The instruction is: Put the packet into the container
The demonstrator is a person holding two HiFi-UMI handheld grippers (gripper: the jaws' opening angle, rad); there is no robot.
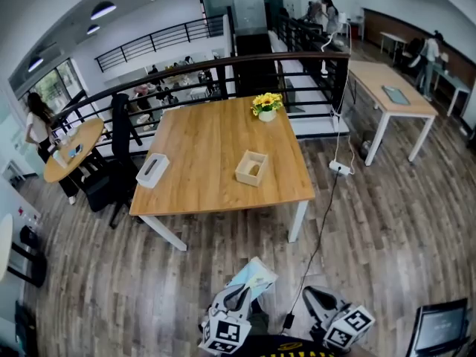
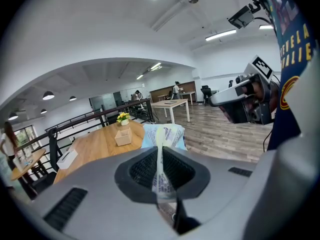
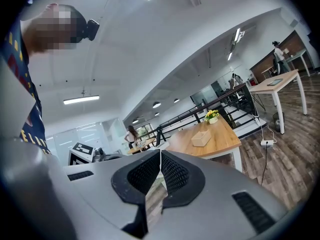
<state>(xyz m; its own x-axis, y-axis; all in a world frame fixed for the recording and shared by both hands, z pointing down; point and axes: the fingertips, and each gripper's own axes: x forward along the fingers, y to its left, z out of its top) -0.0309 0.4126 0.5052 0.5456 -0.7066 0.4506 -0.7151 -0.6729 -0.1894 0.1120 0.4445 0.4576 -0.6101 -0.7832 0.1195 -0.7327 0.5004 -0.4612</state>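
Note:
A pale blue and white packet (image 1: 253, 275) is pinched in my left gripper (image 1: 236, 296) at the bottom of the head view, well short of the table. In the left gripper view the packet (image 2: 162, 139) sticks out past the jaws, which are shut on its edge. My right gripper (image 1: 318, 299) is beside it on the right, shut with nothing in it; its pads (image 3: 165, 171) meet in the right gripper view. The container, a small open wooden box (image 1: 251, 167), sits on the wooden table (image 1: 216, 147) toward its right front part. It shows also as the box (image 2: 123, 136) and the box (image 3: 201, 139).
A white tissue box (image 1: 152, 170) lies at the table's left front edge. A pot of yellow flowers (image 1: 266, 107) stands at its back edge. A power strip (image 1: 340, 168) and cable lie on the floor right of the table. A black chair (image 1: 111, 166) stands at left.

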